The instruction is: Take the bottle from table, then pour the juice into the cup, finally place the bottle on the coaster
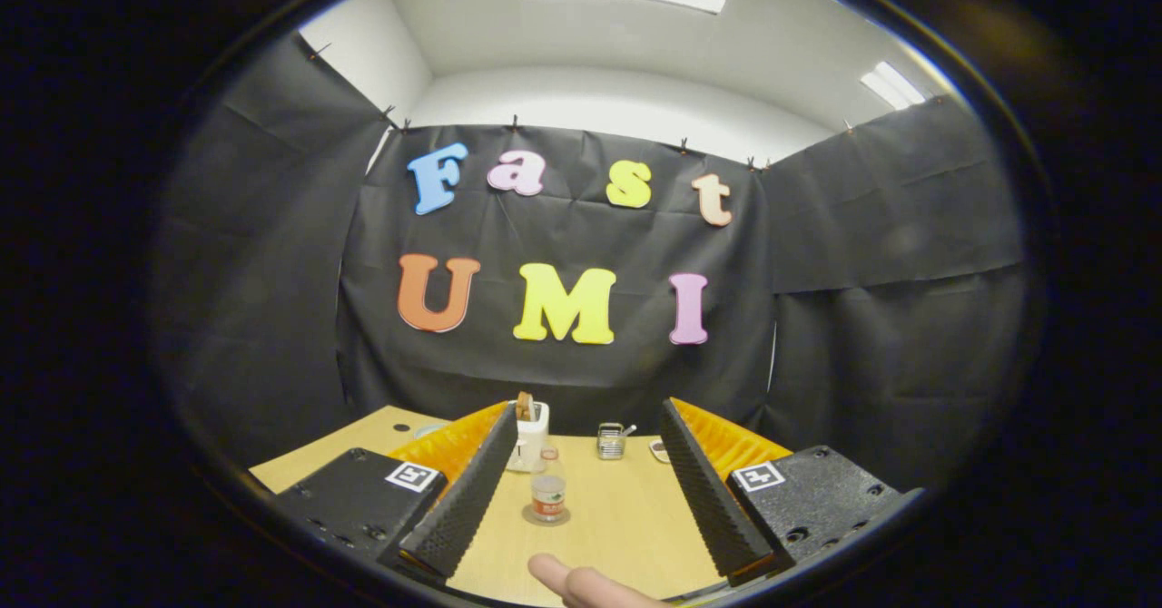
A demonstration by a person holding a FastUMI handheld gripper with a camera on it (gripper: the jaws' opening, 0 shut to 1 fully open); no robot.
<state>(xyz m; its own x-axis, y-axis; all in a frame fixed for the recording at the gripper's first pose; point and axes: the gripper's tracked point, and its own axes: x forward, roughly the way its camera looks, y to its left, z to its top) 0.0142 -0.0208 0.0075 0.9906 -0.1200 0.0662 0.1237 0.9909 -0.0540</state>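
My claw (581, 476) is wide open and holds nothing; both fingers are free in the air above the wooden table (626, 535). The bottle (548, 492) stands upright on a round coaster (546, 518), between my fingers and a little ahead, nearer the left finger but apart from it. Beyond it stand a white cup (529, 440) and a small metal basket (611, 443). A fingertip (567, 579) lies on the table below the bottle.
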